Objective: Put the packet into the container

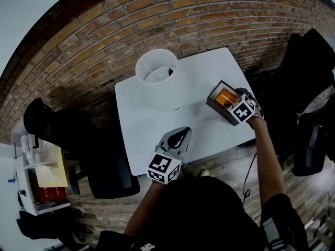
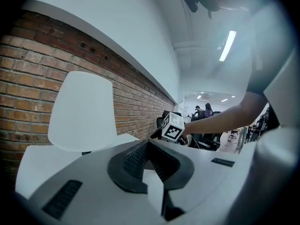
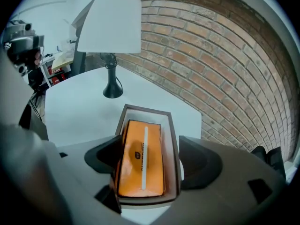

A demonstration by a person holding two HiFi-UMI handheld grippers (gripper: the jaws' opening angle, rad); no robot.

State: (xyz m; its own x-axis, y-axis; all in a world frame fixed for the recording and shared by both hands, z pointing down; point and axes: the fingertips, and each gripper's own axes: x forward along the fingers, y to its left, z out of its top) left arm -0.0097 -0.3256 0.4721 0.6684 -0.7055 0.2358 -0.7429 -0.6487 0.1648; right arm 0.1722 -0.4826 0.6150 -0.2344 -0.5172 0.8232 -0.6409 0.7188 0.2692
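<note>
The orange packet (image 3: 140, 165) lies flat inside the dark brown open-topped container (image 3: 174, 146), filling most of its floor, a pale stripe running along its top face. The container sits at the right side of the white table (image 1: 152, 109), close to the right edge.

The right gripper (image 3: 150, 158) hangs over the container, pointing steeply down. Its jaws stand wide apart with the container between them. The left jaw is just beside the left wall, and a gap shows between the right jaw and the right wall. Nothing is held.

The left gripper (image 1: 178, 137) rests near the table's near edge, well apart from the container and pointing almost level towards the far side. In the left gripper view its jaws are closed together, tip to tip, on nothing.

A table lamp (image 1: 156, 66) with a white shade stands at the far side of the table, in front of a brick wall (image 1: 157, 14).
</note>
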